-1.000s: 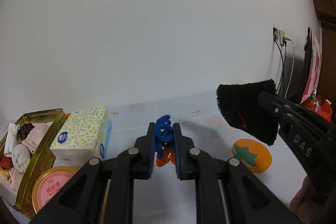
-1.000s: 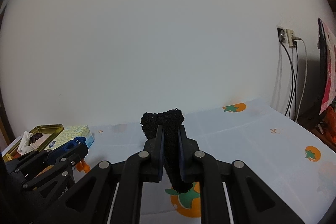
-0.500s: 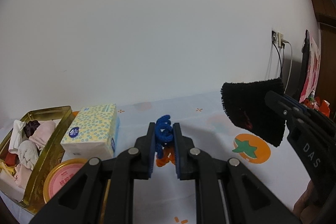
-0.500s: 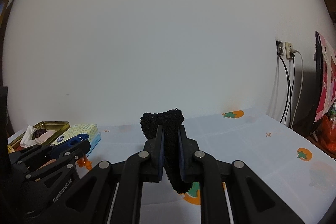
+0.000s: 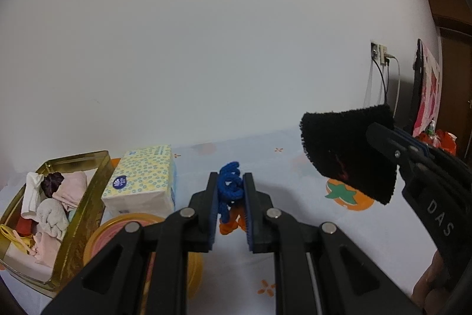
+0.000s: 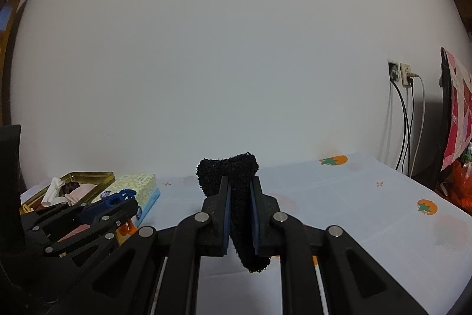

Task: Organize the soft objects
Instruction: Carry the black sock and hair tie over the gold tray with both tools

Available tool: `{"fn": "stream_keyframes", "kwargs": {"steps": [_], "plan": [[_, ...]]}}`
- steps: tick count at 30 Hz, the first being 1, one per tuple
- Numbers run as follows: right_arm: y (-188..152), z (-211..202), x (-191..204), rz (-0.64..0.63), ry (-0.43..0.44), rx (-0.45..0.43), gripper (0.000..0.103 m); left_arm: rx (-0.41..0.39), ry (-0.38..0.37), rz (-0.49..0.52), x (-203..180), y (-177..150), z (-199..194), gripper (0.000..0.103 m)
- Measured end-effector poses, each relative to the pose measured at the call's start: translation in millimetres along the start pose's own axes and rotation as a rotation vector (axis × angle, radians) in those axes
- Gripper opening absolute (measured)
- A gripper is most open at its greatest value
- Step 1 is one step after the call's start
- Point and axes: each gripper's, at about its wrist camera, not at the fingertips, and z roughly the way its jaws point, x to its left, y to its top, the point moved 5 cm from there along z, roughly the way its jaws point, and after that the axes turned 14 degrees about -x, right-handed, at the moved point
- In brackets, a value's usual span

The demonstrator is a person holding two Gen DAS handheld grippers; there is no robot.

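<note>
I have both claws loaded and lifted above the counter (image 6: 368, 197), which wears a pale cloth printed with orange persimmons. My left claw (image 5: 231, 192) is pinched narrow on a blue-and-orange coiled elastic hair tie (image 5: 229, 188), the blue loops standing up between the pads and the orange loops dangling below. My right claw (image 6: 239, 207) is clamped on a black fuzzy knitted sock (image 6: 233, 182), which hangs through the jaws with its cuff above and its toe drooping underneath.

By my reckoning the job is partly done. The gold rectangular metal tin (image 5: 88, 197) near the left edge of the counter already holds a jumble of soft pieces: white, pink, grey and dark maroon fabric. The two things I carry are not yet put away, and both hang well apart from the tin, the sock farther to the right. I judge that what remains is to bring each across and drop it in.

Beside the tin stands a yellow-and-white dotted paper tissue pack (image 5: 141, 182) with a small blue oval logo I cannot read. In front of it lies a round yellow tin lid (image 5: 141, 229) with a pink face, mostly hidden. The side of the right claw's arm carries the letters "DAS".
</note>
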Motion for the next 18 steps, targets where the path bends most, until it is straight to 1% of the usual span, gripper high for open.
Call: {"fn": "stream_keyframes", "kwargs": {"steps": [5, 10, 15, 18], "plan": [[-2.7, -3.8, 12.8, 0.021, 0.011, 0.010, 0.013, -0.005, -0.006, 0.009, 10.5, -0.5, -9.3, 0.013], [-1.6, -9.0, 29.6, 0.034, 0.025, -0.002, 0.013, -0.017, -0.013, 0.037, 24.3, -1.3, -18.7, 0.013], [-3.9, -8.8, 53.7, 0.036, 0.062, 0.007, 0.013, -0.025, -0.004, 0.044, 44.0, -0.6, -24.5, 0.013], [-3.2, -9.5, 70.2, 0.029, 0.087, 0.001, 0.013, -0.037, 0.007, 0.030, 59.1, 3.0, -28.8, 0.013]]}}
